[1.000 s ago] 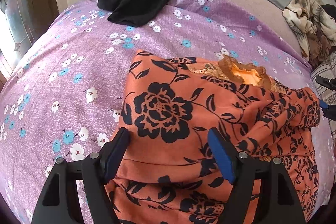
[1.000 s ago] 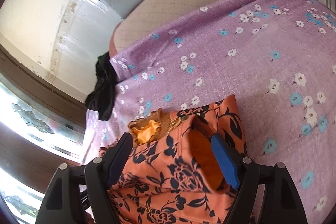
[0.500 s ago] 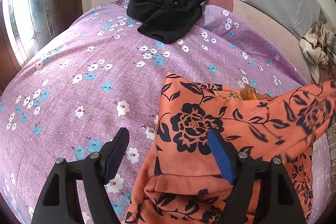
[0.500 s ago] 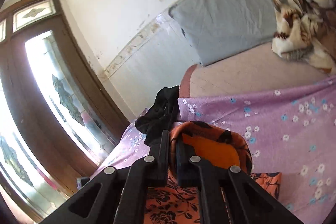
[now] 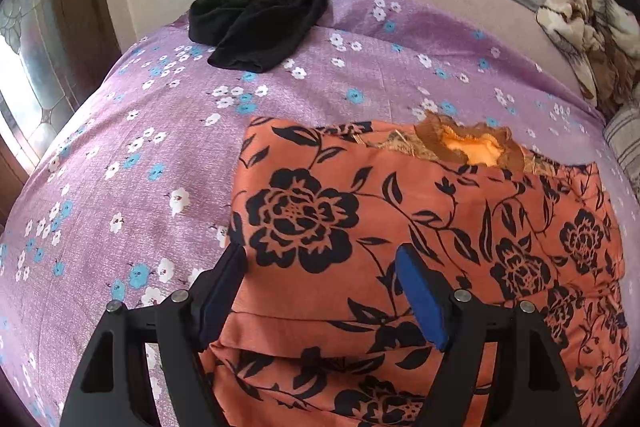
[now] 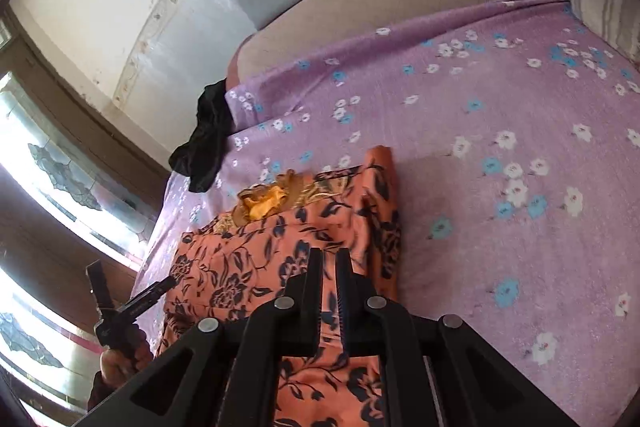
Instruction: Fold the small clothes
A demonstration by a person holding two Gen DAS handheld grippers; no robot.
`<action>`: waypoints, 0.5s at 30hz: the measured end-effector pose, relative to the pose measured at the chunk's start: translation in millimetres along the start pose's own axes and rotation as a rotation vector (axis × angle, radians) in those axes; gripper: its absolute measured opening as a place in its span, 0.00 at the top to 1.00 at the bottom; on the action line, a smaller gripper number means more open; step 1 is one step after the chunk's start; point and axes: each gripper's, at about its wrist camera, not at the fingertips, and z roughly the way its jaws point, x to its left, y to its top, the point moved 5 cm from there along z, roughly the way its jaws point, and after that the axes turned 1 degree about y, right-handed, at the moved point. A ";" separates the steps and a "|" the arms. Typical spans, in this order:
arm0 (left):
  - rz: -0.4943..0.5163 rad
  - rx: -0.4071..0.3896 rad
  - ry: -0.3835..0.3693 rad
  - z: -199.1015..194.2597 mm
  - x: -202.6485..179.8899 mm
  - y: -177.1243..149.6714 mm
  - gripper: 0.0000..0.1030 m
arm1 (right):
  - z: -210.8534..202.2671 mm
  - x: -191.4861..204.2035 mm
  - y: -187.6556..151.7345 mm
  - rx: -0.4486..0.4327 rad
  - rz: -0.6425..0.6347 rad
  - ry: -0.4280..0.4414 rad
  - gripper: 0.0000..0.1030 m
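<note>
Orange garment [image 5: 400,227] folded; left jaws apart; right view: right jaws together, empty.

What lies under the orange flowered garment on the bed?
The orange flowered garment lies on the purple flowered sheet, which shows all around it. A yellow-orange lining peeks out at its top edge. Whatever else is beneath its folded layers is covered.

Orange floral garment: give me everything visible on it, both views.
The orange floral garment is thin woven-looking cloth, rust orange with black flowers and vines. A gold lace-like trim with a brighter orange lining shows at its far edge. It lies partly folded in layers on the purple flowered bedsheet. The left gripper is open over its near left part; the right gripper is shut above it, whether it pinches cloth is unclear.
</note>
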 end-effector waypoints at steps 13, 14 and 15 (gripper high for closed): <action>0.026 0.058 0.057 14.3 5.0 -5.6 0.20 | 102.1 -18.4 18.8 0.072 0.112 -0.256 0.92; 0.012 0.052 0.050 13.0 6.3 -4.0 0.20 | 98.3 -6.6 16.7 0.071 0.077 -0.234 0.92; 0.003 0.049 0.047 12.5 7.4 -3.1 0.20 | 96.5 5.1 12.8 0.086 0.048 -0.211 0.92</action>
